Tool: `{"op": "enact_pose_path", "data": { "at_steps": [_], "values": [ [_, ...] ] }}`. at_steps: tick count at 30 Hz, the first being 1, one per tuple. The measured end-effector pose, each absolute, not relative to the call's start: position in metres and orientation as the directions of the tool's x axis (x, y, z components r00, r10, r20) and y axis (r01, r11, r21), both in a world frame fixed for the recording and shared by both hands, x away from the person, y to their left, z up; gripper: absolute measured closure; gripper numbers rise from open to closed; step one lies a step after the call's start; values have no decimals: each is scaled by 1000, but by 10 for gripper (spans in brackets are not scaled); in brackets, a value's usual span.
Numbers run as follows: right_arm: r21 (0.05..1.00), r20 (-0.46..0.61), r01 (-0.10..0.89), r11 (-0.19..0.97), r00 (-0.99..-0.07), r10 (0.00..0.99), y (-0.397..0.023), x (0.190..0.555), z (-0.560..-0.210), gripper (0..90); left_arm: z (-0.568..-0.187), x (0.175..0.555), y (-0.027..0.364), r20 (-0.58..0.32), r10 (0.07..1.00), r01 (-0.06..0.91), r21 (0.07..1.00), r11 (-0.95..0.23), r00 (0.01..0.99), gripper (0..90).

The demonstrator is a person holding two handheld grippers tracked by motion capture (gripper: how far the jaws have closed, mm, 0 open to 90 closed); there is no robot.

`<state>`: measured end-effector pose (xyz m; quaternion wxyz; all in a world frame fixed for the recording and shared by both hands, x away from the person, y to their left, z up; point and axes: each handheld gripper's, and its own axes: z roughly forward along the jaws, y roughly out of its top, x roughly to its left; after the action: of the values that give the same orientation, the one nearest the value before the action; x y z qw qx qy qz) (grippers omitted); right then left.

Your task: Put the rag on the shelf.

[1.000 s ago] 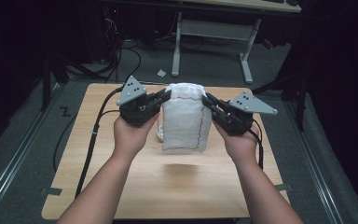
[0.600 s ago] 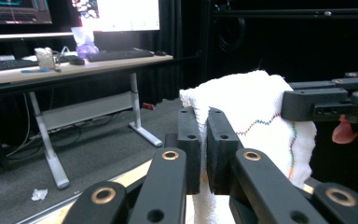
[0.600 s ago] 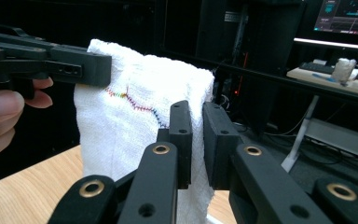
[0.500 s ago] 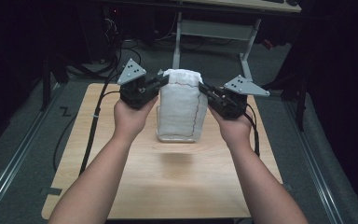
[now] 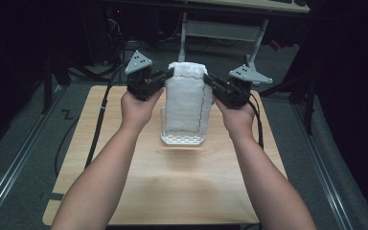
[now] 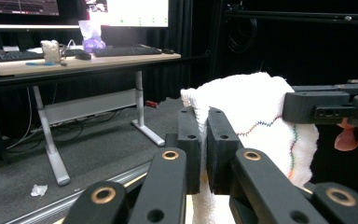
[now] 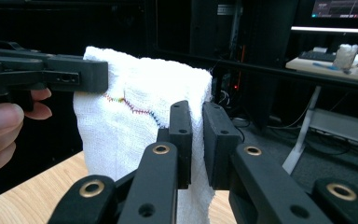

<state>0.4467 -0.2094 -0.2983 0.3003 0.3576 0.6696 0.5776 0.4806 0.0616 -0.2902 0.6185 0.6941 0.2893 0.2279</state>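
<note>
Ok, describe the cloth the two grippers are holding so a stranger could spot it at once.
Look above the middle of the wooden table, between the left gripper and right gripper. A white towel hangs there, pinched at its top corners. A thin multicoloured zigzag seam sets it apart from the clear plastic tray under it.

High view above the table (image 5: 139, 191), looking forward-down; two close tongs-mounted views sharing the white towel (image 6: 261, 116).
</note>
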Motion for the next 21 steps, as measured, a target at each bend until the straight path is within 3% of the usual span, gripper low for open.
{"op": "enact_pose_path", "data": {
  "at_steps": [11,21],
  "values": [
    [979,-21,157,128,-549,836,-206,486,-304,831,-297,520,53,-13,731,157,979,-129,682,855],
    [963,7,232,138,-530,848,-209,517,-328,830,-321,545,45,-55,747,235,962,-137,662,855]
  ]
}}
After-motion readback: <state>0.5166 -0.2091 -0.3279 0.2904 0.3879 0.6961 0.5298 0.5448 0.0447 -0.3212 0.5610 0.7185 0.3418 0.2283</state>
